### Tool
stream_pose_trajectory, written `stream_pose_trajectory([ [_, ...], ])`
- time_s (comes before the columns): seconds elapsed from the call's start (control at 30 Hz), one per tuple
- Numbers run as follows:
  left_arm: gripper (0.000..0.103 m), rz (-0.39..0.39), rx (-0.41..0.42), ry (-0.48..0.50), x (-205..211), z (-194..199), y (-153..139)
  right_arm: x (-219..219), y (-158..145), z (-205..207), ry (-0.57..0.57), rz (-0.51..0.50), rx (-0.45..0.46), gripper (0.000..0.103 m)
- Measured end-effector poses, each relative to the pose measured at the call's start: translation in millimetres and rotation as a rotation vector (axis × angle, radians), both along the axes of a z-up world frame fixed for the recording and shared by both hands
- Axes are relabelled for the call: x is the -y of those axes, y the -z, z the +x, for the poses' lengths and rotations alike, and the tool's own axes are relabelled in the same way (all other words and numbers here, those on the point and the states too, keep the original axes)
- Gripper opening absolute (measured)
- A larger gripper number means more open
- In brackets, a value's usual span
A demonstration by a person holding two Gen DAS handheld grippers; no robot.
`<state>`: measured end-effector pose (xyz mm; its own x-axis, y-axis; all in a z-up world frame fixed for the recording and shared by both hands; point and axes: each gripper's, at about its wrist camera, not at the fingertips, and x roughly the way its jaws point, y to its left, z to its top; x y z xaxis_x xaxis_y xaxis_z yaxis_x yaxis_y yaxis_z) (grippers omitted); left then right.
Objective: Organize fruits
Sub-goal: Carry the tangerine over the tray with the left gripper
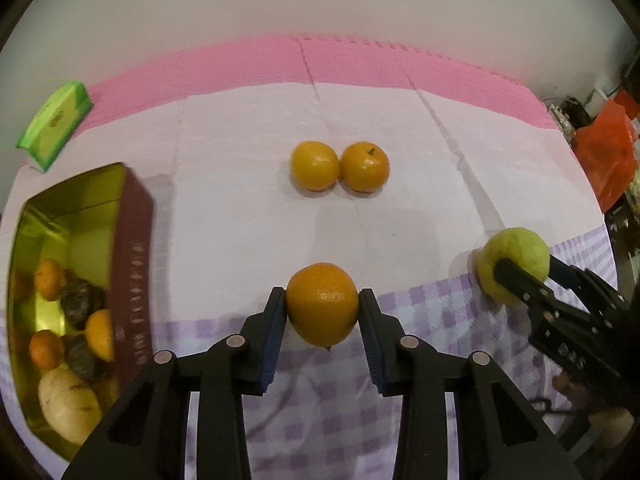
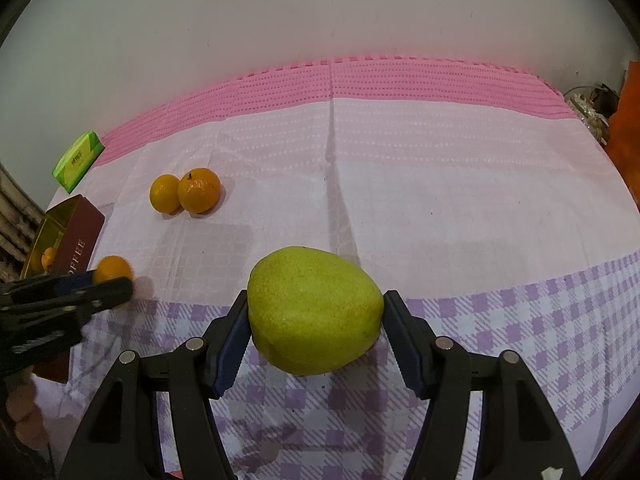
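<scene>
You had the left gripper clamped on an orange bound for the tin to its left, while the right gripper gripped a green pear.

Two close wrist views steeply down, sharing the tablecloth and oranges.

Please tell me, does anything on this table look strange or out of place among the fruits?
Yes. The gold tin at the left holds small oranges, but also a pale potato and dark lumpy items I cannot identify. The potato is no fruit.
</scene>
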<state>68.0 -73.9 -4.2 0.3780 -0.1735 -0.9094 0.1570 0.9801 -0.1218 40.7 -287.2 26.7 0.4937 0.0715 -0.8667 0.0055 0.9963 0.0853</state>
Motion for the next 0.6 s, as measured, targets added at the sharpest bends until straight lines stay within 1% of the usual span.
stream_pose_trajectory([
  [0.07,0.037,0.005,0.010,-0.015,-10,-6,-8,1,0,-1,0.004,0.002,0.002,0.061],
  [0.17,0.037,-0.009,0.022,-0.052,-32,-14,-20,1,0,0,0.004,0.002,0.004,0.061],
  [0.4,0.037,-0.012,0.054,-0.178,-98,-35,-44,0,1,0,0.002,-0.006,0.012,0.061],
  [0.5,0.037,0.000,0.053,-0.226,-121,-42,-44,0,1,0,0.003,-0.005,0.013,0.061],
  [0.6,0.037,0.006,0.025,-0.259,-139,-49,-35,0,1,1,0.003,-0.004,0.014,0.061],
])
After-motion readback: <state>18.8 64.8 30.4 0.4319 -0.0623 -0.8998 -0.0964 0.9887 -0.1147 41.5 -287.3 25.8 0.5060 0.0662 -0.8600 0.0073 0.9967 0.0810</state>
